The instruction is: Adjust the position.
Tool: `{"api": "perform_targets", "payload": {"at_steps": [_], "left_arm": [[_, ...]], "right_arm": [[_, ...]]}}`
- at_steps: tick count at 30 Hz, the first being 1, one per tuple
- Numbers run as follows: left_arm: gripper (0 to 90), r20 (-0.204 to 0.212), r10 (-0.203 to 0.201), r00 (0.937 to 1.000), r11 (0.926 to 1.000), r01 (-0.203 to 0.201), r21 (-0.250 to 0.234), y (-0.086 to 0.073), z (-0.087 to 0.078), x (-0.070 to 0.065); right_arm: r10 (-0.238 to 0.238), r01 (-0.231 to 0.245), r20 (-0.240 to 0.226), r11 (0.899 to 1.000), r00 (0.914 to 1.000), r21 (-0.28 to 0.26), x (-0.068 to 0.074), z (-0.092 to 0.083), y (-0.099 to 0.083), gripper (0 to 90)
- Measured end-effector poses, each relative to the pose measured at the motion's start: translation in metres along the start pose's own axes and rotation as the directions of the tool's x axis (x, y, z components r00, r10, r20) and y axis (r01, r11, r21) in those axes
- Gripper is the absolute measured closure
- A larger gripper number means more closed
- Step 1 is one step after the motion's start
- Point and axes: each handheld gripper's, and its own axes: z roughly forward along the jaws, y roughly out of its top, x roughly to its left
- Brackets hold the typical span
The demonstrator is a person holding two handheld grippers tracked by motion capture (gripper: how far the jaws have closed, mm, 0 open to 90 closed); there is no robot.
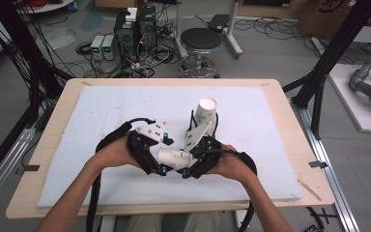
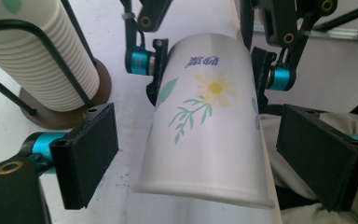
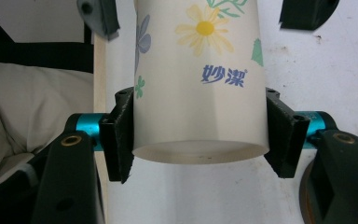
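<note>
A white paper cup point(image 1: 174, 157) printed with a yellow daisy lies on its side between my two grippers, near the table's front edge. My right gripper point(image 1: 189, 166) is shut on it: in the right gripper view its pads point(image 3: 121, 135) press both sides of the cup point(image 3: 200, 93) near the base. My left gripper point(image 2: 205, 158) faces the cup's rim end point(image 2: 205, 121) with its pads point(image 2: 91, 154) standing apart from the cup wall, open. A tall stack of cups point(image 1: 206, 113) stands in a black wire holder just behind the hands.
A white foam board point(image 1: 101, 111) covers the wooden table point(image 1: 290, 145). The holder's round brown base point(image 2: 60, 116) sits close to the left gripper. Beyond the table are a stool point(image 1: 200, 41), computer boxes point(image 1: 135, 29) and cables. Black frame posts point(image 1: 319, 72) flank the right side.
</note>
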Motion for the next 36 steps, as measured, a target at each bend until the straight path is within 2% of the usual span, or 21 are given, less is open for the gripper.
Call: {"api": "perform_targets", "payload": {"at_steps": [3,14,19,21,28,36], "left_arm": [[12.7,-0.008,-0.004,1.0,0.9995,0.004,-0.033,0.0,-0.005,0.0],[12.9,-0.017,-0.004,0.9999,0.9994,0.003,-0.036,0.0,-0.008,-0.002],[12.8,-0.024,-0.019,0.9995,0.9945,0.017,-0.103,-0.006,-0.015,-0.004],[12.8,-0.026,-0.018,0.9995,0.9932,0.015,-0.115,-0.01,-0.016,-0.004],[12.8,-0.031,-0.035,0.9989,0.9826,0.029,-0.184,-0.022,-0.021,-0.007],[12.8,-0.033,-0.059,0.9977,0.9607,0.048,-0.273,-0.036,-0.024,-0.01]], "right_arm": [[0.008,-0.008,0.001,1.0,1.0,-0.005,0.0,-0.001,-0.002,37.3],[0.015,-0.015,0.006,1.0,0.9999,-0.021,0.0,-0.001,-0.007,37.2],[0.026,-0.026,0.002,0.997,0.9997,-0.07,0.0,-0.003,-0.014,37.2],[0.036,-0.035,0.005,0.996,0.9993,-0.085,0.0,-0.003,-0.017,37.2],[0.062,-0.062,-0.003,0.985,0.998,-0.164,0.0,-0.004,-0.028,37.2],[0.075,-0.074,-0.008,0.968,0.9972,-0.238,0.001,-0.004,-0.036,37.2]]}}
